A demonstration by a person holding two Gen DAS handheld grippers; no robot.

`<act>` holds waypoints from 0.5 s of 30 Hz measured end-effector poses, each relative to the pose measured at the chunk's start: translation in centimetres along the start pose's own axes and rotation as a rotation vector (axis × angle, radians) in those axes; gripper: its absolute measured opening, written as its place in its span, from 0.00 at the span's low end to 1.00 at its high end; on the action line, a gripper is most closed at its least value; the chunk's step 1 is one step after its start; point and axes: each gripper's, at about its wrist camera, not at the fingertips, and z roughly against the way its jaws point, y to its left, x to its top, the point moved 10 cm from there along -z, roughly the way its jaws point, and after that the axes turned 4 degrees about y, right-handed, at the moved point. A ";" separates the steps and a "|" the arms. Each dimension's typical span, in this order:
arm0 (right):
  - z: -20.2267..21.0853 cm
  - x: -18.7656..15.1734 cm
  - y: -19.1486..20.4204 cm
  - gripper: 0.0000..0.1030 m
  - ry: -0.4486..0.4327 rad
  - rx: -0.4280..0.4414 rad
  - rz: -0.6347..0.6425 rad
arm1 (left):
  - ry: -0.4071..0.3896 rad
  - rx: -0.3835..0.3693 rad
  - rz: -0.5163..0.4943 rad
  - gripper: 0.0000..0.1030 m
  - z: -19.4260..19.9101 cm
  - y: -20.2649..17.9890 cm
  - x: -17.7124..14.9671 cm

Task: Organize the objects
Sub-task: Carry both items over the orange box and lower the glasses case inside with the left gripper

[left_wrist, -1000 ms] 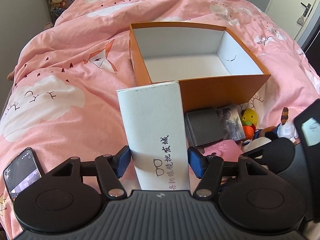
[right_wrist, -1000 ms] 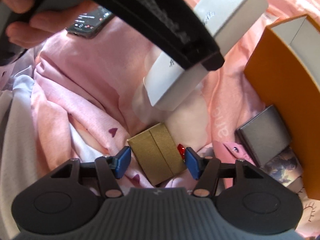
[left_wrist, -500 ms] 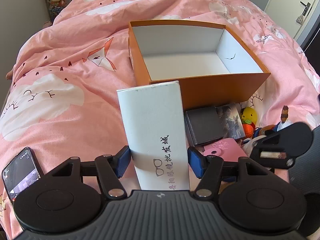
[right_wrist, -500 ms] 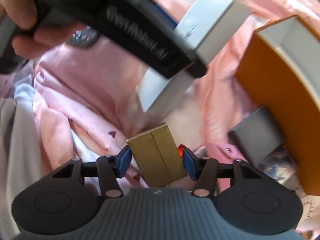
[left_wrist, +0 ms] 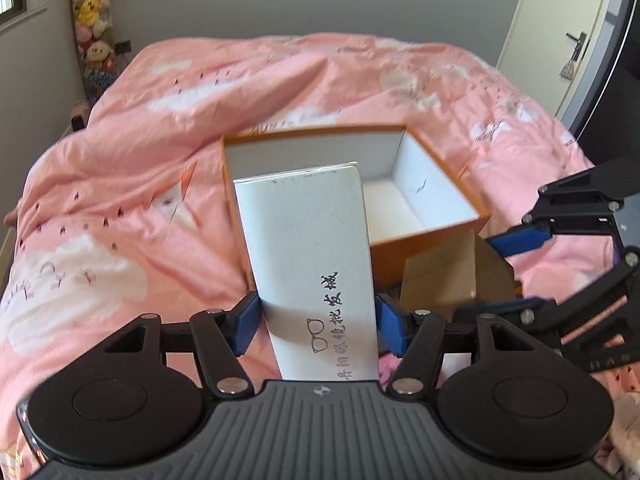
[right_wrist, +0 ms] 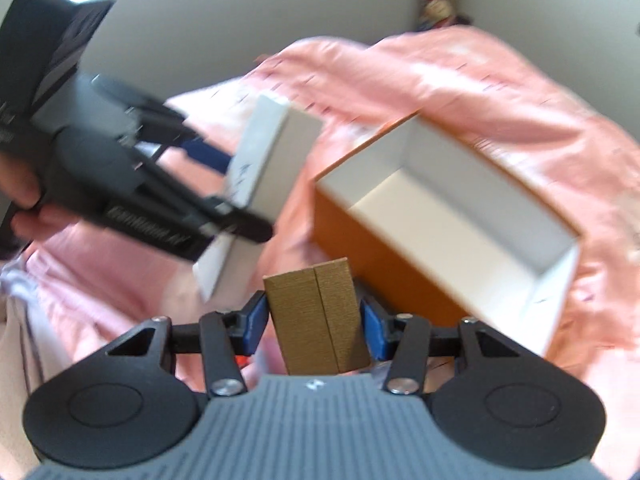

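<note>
Right gripper (right_wrist: pixel 316 326) closing on gold box (right_wrist: pixel 318 316), seemingly gripped despite blur. Left gripper (left_wrist: pixel 318 324) clamped on white carton (left_wrist: pixel 308 264), long axis pointing away. Beyond both, orange box (left_wrist: pixel 432 248) open at frame centre, nearer the right.

You are looking at a white box (left_wrist: pixel 308 264) at the centre of the left wrist frame; it is carrying black handwritten Chinese characters beside a small glasses drawing (left_wrist: pixel 318 336). Lettering on the left gripper's body (right_wrist: pixel 148 232) is blurring past reading.
</note>
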 end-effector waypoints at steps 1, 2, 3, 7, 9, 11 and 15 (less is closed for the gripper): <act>0.9 0.6 -0.7 0.50 -0.017 -0.021 -0.007 | -0.018 -0.006 -0.008 0.69 0.3 -0.3 0.8; 1.6 1.1 -1.4 0.50 -0.036 -0.042 -0.015 | -0.034 -0.013 -0.016 0.69 0.5 -0.5 1.6; 2.3 1.6 -2.2 0.50 -0.052 -0.061 -0.022 | -0.048 -0.019 -0.024 0.69 0.7 -0.7 2.4; 4.1 3.6 -5.2 0.50 -0.118 -0.140 -0.049 | -0.088 -0.052 -0.044 0.69 1.0 -1.0 6.2; 4.6 4.6 -6.8 0.50 -0.146 -0.169 -0.067 | -0.096 -0.060 -0.050 0.69 0.6 -1.1 8.1; 4.8 5.7 -8.4 0.50 -0.169 -0.202 -0.080 | -0.102 -0.060 -0.050 0.69 -0.4 -1.0 9.8; 3.7 7.1 -10.9 0.50 -0.188 -0.256 -0.122 | -0.062 -0.041 -0.028 0.69 -3.8 -0.3 11.6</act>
